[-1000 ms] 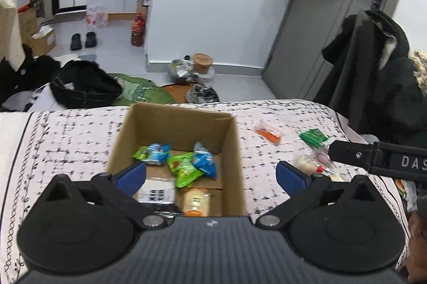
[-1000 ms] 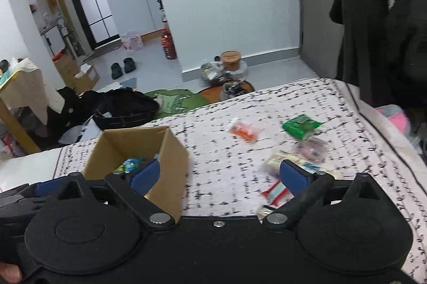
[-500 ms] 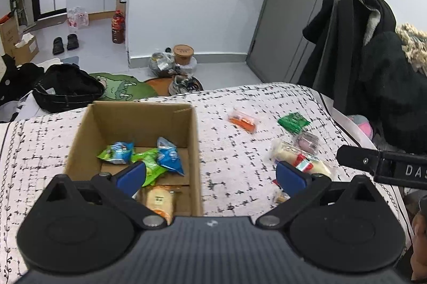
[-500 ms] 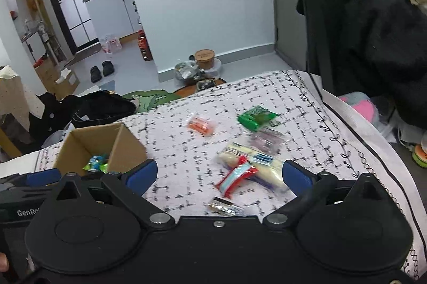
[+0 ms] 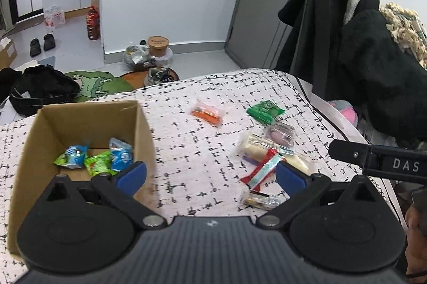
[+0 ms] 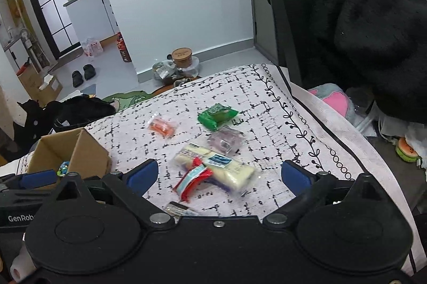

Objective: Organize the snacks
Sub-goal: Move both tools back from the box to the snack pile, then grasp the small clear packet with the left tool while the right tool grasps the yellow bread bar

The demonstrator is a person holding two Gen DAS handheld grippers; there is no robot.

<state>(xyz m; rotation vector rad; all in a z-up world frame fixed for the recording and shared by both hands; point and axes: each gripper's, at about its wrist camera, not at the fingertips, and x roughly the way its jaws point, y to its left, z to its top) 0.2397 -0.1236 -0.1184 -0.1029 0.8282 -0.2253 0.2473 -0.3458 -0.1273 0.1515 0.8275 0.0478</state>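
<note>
An open cardboard box (image 5: 138,123) (image 6: 88,150) sits on the patterned cloth and holds blue and green snack packets (image 5: 98,158). To its right lie loose snacks: an orange packet (image 5: 207,113) (image 6: 162,126), a green packet (image 5: 264,110) (image 6: 217,115), a purple one (image 5: 280,133) (image 6: 226,141), a pale long pack (image 5: 256,148) (image 6: 232,172), a red-and-blue stick (image 5: 263,169) (image 6: 193,181) and a small clear wrapper (image 5: 260,200). My left gripper (image 5: 210,176) is open over the cloth beside the box. My right gripper (image 6: 217,173) is open above the pale pack and stick.
The cloth's bordered right edge (image 6: 320,134) drops toward dark coats (image 6: 360,30) and a pink plush (image 6: 336,99). Beyond the far edge lie a black bag (image 5: 40,91), a green mat (image 5: 98,82), tubs (image 5: 157,46) and a grey door (image 5: 267,3).
Both grippers have swung right, away from the box and over the loose snacks. The box has slid toward the left of each view. Both stay open and empty.
</note>
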